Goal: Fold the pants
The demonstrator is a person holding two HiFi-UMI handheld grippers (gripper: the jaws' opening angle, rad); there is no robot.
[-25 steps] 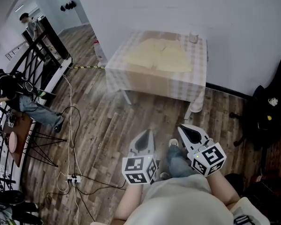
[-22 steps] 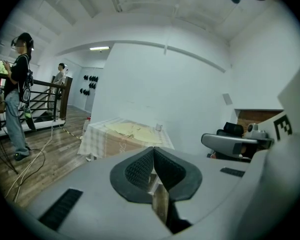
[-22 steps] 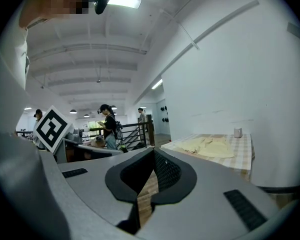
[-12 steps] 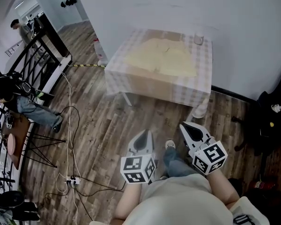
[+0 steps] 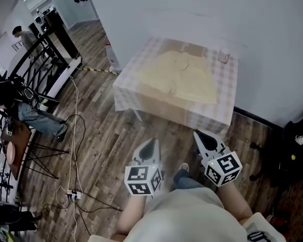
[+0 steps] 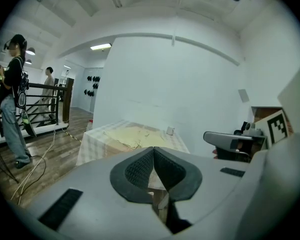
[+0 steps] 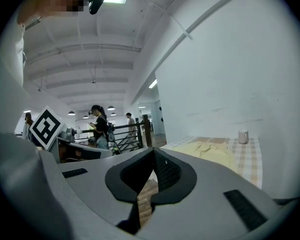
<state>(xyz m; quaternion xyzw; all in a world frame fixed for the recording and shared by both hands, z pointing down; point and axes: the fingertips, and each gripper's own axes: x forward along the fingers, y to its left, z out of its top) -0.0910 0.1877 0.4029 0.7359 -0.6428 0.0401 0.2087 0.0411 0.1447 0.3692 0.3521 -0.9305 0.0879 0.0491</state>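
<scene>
Lying spread flat on the table [image 5: 226, 92], the pale yellow pants [image 5: 179, 77] cover most of its checked cloth. A cup [image 5: 223, 56] stands at the table's far right corner, near the white wall and apart from the pants.

Both grippers hang over the wood floor [image 5: 106, 135], well short of the table, with their tips pointing toward it. The left gripper [image 5: 149, 142] is clenched: its own view shows the two dark pads pressed together with nothing between them. The right gripper [image 5: 199, 134] is clenched and empty in the same way. Neither touches the pants or the cloth. The two sit side by side, apart, with the person's leg and shoe [image 5: 183, 167] between and below them.

To the left, cables [image 5: 74, 135] trail across the floor to a power strip [image 5: 70, 194]. Further left a black railing [image 5: 38, 59] runs along the floor's edge, and a seated person [image 5: 20, 105] is beside it.
</scene>
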